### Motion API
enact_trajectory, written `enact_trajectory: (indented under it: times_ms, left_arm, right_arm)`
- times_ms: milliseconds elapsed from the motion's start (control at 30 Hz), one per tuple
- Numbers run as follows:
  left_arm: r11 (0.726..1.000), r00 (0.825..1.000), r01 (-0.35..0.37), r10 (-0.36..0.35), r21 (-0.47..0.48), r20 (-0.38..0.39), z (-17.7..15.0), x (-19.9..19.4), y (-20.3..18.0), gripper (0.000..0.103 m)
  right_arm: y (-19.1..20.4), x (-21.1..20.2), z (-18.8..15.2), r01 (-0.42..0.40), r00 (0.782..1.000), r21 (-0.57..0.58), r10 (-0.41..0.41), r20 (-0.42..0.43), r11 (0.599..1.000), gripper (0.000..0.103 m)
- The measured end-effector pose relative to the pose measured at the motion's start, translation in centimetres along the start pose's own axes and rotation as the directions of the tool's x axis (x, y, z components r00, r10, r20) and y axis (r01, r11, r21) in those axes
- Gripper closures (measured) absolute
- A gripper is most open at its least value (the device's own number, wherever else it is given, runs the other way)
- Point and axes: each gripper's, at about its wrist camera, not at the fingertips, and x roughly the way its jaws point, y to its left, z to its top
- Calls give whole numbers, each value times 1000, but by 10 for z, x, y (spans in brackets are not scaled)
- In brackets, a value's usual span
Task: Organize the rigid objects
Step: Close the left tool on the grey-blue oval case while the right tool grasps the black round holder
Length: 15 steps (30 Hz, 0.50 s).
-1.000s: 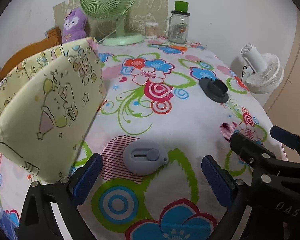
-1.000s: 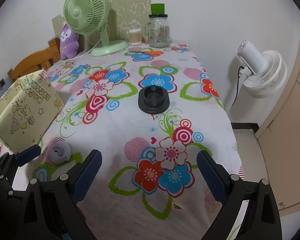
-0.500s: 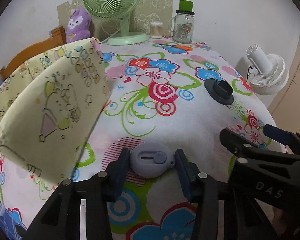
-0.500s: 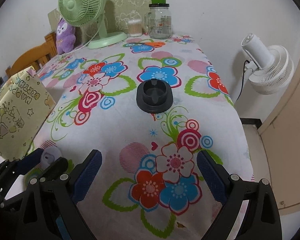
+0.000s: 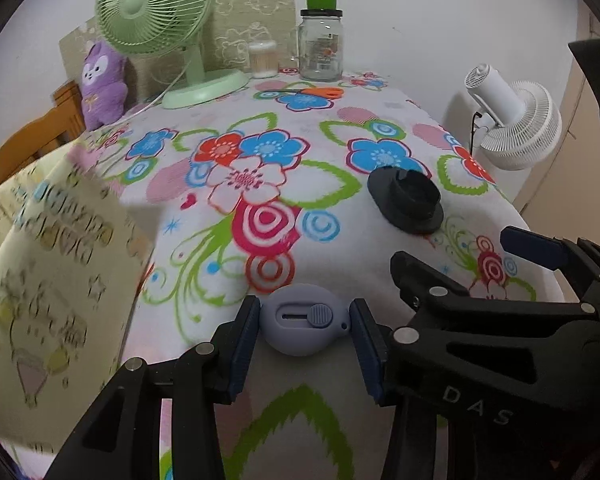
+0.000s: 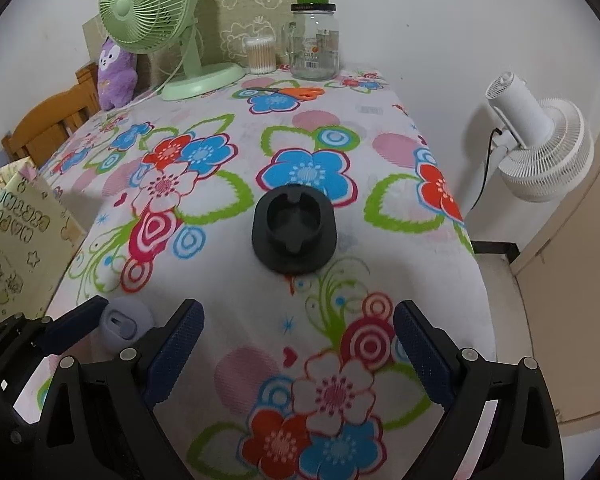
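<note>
A yellow bag (image 5: pixel 56 280) is standing open at the left, likely the destination. The left tongs (image 5: pixel 305 330) are clamping the grey cutter (image 5: pixel 303 319) just above the table (image 5: pixel 340 152). The right tongs (image 6: pixel 298 346) are gaping wide before the black holder (image 6: pixel 294 234), probably next.

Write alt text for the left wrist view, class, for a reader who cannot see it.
The left gripper is shut on a small grey-lilac slider gadget above a floral tablecloth. The open right gripper reaches in from the right, near a black round holder; a yellow patterned bag stands at left.
</note>
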Motion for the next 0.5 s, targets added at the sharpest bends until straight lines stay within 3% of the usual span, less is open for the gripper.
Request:
enact_trajectory:
  times_ms: [500]
  left_arm:
    - [999, 999, -28, 29, 36, -26, 34, 24, 2, 56]
  right_arm:
    - [-7, 31, 32, -71, 997, 30, 72, -30, 997, 6]
